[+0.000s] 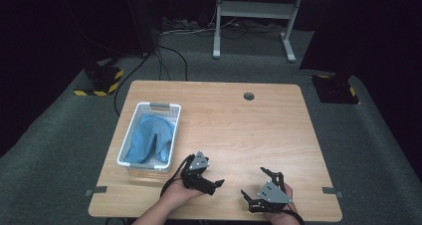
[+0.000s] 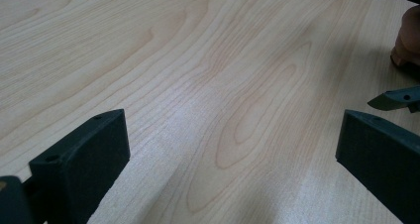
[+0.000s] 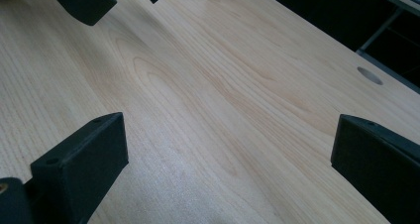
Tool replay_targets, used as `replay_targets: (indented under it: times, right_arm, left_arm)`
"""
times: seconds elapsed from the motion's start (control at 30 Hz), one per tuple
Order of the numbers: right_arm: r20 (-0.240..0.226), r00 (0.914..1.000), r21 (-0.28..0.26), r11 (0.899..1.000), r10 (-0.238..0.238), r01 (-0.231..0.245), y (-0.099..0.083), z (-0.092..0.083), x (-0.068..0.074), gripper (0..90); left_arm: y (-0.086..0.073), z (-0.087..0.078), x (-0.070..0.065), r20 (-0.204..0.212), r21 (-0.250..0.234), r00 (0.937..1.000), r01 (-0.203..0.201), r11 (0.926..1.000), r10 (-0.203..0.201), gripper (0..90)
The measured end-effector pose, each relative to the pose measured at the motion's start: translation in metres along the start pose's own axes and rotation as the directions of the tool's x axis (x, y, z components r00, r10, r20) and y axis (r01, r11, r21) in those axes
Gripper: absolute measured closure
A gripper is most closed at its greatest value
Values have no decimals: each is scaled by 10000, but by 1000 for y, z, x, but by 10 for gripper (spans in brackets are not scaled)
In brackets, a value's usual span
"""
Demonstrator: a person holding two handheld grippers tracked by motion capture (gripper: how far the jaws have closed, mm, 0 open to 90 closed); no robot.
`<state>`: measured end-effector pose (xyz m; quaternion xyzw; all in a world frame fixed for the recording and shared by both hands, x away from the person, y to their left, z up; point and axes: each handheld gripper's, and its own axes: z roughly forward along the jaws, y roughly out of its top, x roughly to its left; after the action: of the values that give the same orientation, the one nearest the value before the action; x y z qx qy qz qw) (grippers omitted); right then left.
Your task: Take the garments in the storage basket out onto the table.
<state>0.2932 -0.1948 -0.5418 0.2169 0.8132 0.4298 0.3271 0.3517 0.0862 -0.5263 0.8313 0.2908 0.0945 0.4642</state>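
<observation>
The wooden surface (image 1: 249,130) carries a white basket (image 1: 130,139) at its left side, holding a crumpled blue cloth (image 1: 147,138). The left tool (image 1: 211,181) and right tool (image 1: 259,184) rest near the front edge, jaws wide, gripping nothing. Risk: soft cloth may snag the basket's slotted wall during lifting.

bright table (image 1: 259,120), dark surround, soft sheen.

Light wooden table (image 1: 259,130), white basket (image 1: 130,139) of blue cloth (image 1: 149,138) at its left side.
</observation>
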Motion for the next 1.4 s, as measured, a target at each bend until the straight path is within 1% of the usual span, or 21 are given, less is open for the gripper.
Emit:
replay_targets:
  times: [0.1,0.13,0.33,0.4,0.53,0.63,0.77,0.87,1.03,1.1,1.17,1.2,1.3,1.4]
  right_arm:
    - [12,10000,-38,10000,19,-19,0,0,0,5]
    - [5,10000,-76,10000,17,-17,0,-1,0,5]
    - [1,10000,-55,10000,47,-47,0,0,-1,5]
    - [11,10000,-42,10000,20,-20,0,0,0,5]
    - [-17,10000,-62,10000,4,-4,0,-1,0,5]
    - [-50,10000,-94,9999,-37,37,0,-1,0,4]
    - [-72,10000,-138,9999,-25,24,-1,-1,0,5]
    - [-78,10000,-167,9998,-53,52,-1,-1,0,5]
    - [-108,9999,-13,9999,-110,110,0,-1,0,5]
    - [-87,9999,93,9999,-106,107,0,-1,1,6]
    - [-74,9999,80,9999,-89,90,0,-1,1,6]
    - [-60,10000,43,10000,-56,56,-1,-1,0,4]
    - [-44,10000,35,10000,7,-7,-1,-2,0,4]
    - [-38,10000,22,10000,-53,54,-1,-2,0,4]
  left_arm:
    - [1,0,0,157,-53,9998,114,9999,-113,5]
    - [2,-1,-1,166,-137,9998,62,9999,-60,5]
    - [2,-2,0,133,-90,9999,14,10000,-13,5]
    - [2,-2,-1,79,-54,10000,-16,10000,16,5]
    - [4,-2,-3,-96,13,9996,-268,9996,268,8]
    - [4,-3,-3,-118,50,9995,-296,9995,297,8]
    - [5,-4,-3,-189,-44,9991,-377,9993,376,8]
    - [5,-4,-4,-172,3,9988,-447,9990,447,8]
    - [5,-4,-4,-141,57,9988,-468,9989,469,8]
    - [6,-4,-4,-155,11,9988,-457,9990,457,8]
    - [7,-6,-5,-249,-46,9979,-606,9981,605,8]
    - [8,-7,-5,-294,-136,9975,-641,9979,637,9]
    - [10,-9,-6,-350,-174,9971,-685,9975,679,8]
    - [13,-11,-9,-420,-266,9960,-803,9964,791,8]
